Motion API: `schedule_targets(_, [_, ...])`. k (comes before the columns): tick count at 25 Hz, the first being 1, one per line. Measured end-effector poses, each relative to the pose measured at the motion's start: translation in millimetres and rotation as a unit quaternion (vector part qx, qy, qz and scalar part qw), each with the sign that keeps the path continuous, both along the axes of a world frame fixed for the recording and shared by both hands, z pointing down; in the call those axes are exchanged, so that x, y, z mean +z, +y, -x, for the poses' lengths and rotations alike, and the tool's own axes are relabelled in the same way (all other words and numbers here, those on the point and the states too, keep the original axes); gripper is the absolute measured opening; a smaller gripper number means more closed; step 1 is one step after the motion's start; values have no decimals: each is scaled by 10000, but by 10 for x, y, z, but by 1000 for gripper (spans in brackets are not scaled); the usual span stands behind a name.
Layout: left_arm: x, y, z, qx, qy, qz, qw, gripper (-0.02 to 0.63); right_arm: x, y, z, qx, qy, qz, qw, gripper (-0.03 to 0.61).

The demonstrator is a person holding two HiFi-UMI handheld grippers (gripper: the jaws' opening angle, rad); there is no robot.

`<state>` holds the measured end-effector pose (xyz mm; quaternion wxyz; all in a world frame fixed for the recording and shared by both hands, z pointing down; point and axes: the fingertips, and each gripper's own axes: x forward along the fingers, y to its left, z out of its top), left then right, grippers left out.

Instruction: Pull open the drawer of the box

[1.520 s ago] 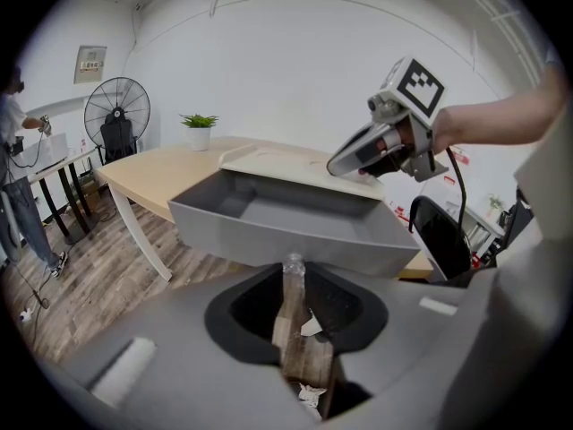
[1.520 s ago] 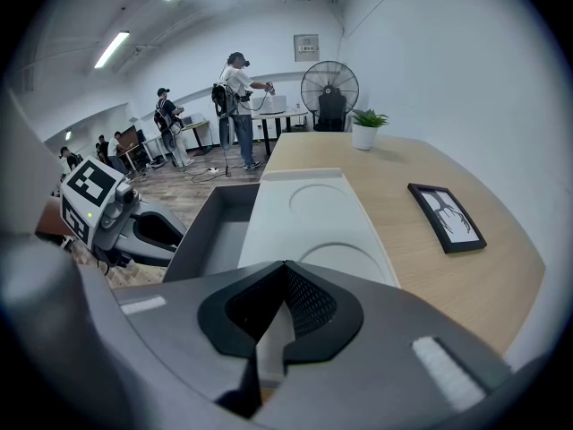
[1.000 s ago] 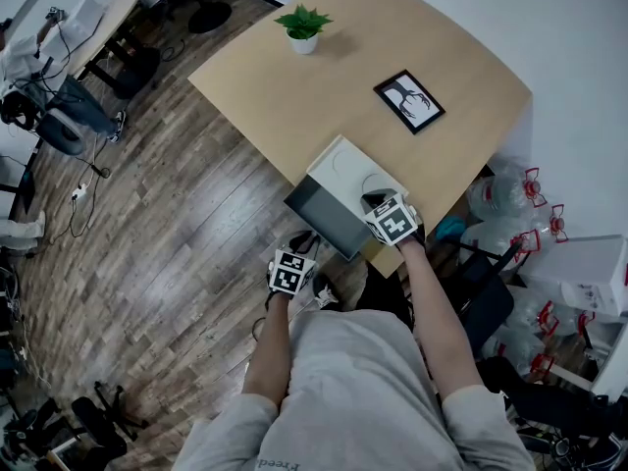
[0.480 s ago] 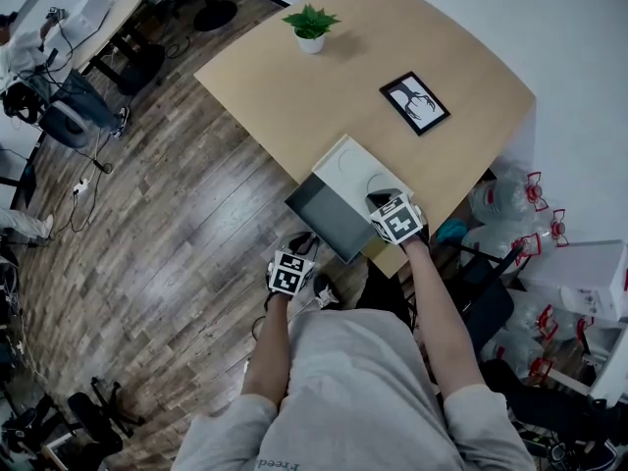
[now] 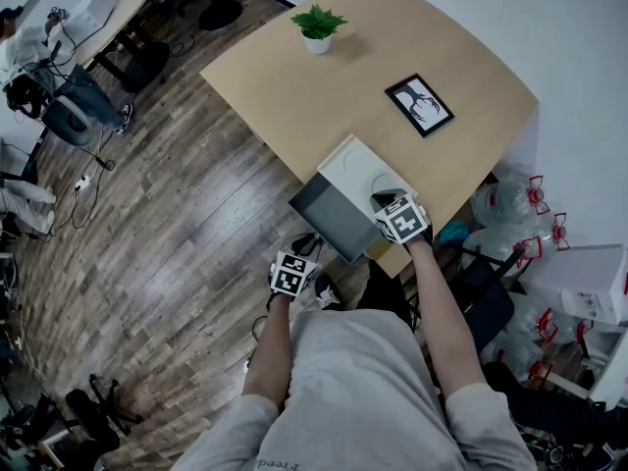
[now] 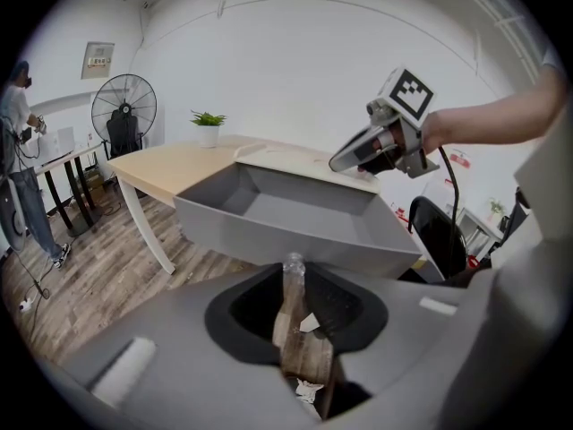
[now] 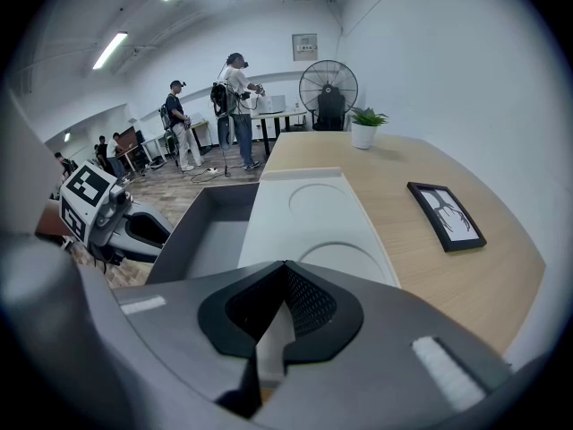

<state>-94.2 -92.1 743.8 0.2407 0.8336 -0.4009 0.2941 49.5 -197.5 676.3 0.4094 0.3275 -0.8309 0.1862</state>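
Note:
A white box [image 5: 355,168] stands at the near edge of the wooden table [image 5: 294,77]. Its grey drawer [image 5: 332,214] is pulled far out over the floor and looks empty. My right gripper [image 5: 383,200] is shut and rests on the box's top [image 7: 313,213] at the near corner. My left gripper [image 5: 300,251] is shut on nothing, low over the floor, just in front of the drawer's front wall [image 6: 295,240] and apart from it. The left gripper view shows the right gripper [image 6: 345,161] on the box. The right gripper view shows the left gripper [image 7: 157,231] beside the drawer [image 7: 201,236].
A framed picture [image 5: 420,104] and a small potted plant [image 5: 317,25] sit farther back on the table. A black chair [image 5: 486,292] and water bottles [image 5: 520,189] crowd the right side. A fan [image 7: 328,88] and people stand across the room.

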Motion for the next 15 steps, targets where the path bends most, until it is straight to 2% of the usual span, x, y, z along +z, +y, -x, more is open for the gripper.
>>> schedule_targets(10, [43, 5, -2, -64, 130, 56, 9999, 130, 12, 9, 3, 21, 35, -12, 10000, 2])
schedule_targets(15, [81, 50, 30, -41, 70, 110, 9999, 133, 1, 11, 3, 31, 26, -21, 10000, 2])
